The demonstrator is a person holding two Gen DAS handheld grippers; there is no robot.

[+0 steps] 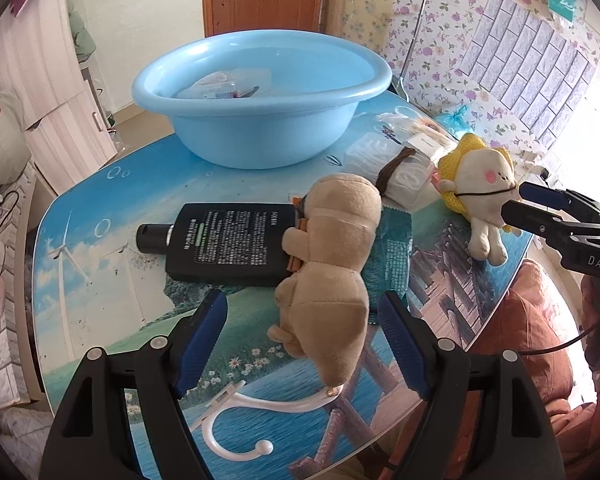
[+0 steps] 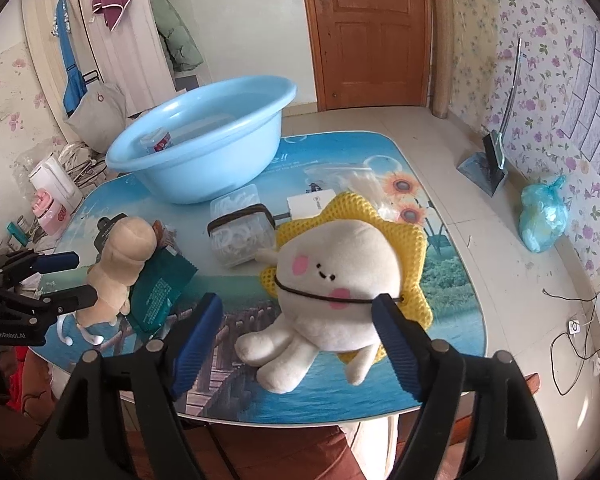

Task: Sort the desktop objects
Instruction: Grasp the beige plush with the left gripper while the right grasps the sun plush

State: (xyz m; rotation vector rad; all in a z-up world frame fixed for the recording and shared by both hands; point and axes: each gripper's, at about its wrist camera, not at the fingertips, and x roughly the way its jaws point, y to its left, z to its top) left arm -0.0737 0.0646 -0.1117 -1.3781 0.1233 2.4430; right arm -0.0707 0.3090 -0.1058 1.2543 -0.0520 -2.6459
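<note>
A tan plush toy [image 1: 332,264] lies on the picture-printed table [image 1: 100,280], partly over a black bottle [image 1: 228,244] and a teal packet [image 1: 392,256]. My left gripper [image 1: 304,344] is open, its jaws on either side of the toy's lower end. A white plush with a yellow mesh collar [image 2: 340,280] lies at the table's right front. My right gripper [image 2: 296,344] is open around it. A light blue basin [image 1: 260,96] with several small items inside stands at the back. The right gripper also shows in the left wrist view [image 1: 528,204], and the left gripper shows in the right wrist view [image 2: 68,280].
A white plastic hook [image 1: 260,412] lies by the tan toy's tail. A clear box of white rings with a band [image 2: 240,228], plastic bags and a white card [image 2: 312,204] sit mid-table. A dustpan [image 2: 484,168] and a blue bag [image 2: 544,216] are on the floor at the right.
</note>
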